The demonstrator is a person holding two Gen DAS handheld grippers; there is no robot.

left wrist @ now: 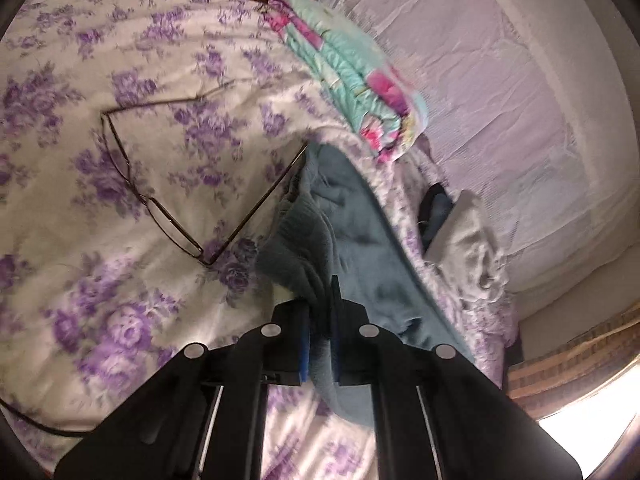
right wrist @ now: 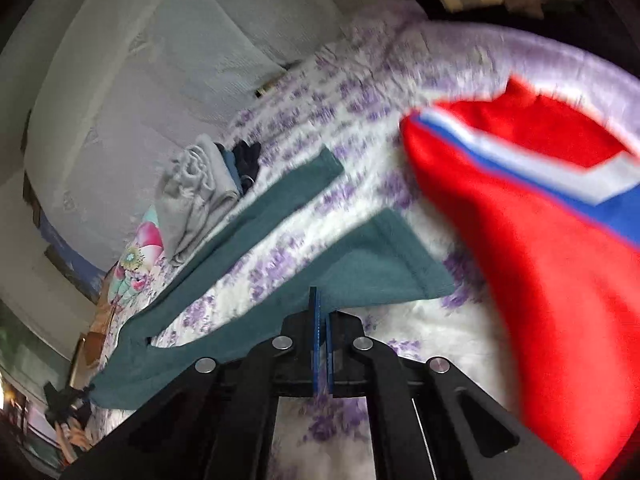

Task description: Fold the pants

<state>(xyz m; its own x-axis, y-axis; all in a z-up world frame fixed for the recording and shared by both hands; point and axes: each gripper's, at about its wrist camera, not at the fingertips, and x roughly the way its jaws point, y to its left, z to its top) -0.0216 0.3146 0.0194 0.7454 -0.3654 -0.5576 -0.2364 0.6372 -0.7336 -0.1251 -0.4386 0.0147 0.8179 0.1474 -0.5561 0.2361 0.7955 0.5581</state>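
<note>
Teal pants (left wrist: 352,248) lie on a bed with a purple-flowered sheet (left wrist: 120,160). My left gripper (left wrist: 320,320) is shut on the waist end of the pants, with cloth bunched between its blue pads. In the right wrist view the pants (right wrist: 280,256) stretch across the bed, both legs running toward the far left. My right gripper (right wrist: 322,320) is shut on the hem of the near leg. The other gripper (right wrist: 68,404) shows small at the far end of the pants.
A red sleeve (right wrist: 540,260) with blue and white stripes fills the right. Folded grey and dark clothes (right wrist: 208,184) and a teal-pink quilt (left wrist: 352,80) lie along the bed's wall side. A thin cable (left wrist: 160,200) loops over the sheet.
</note>
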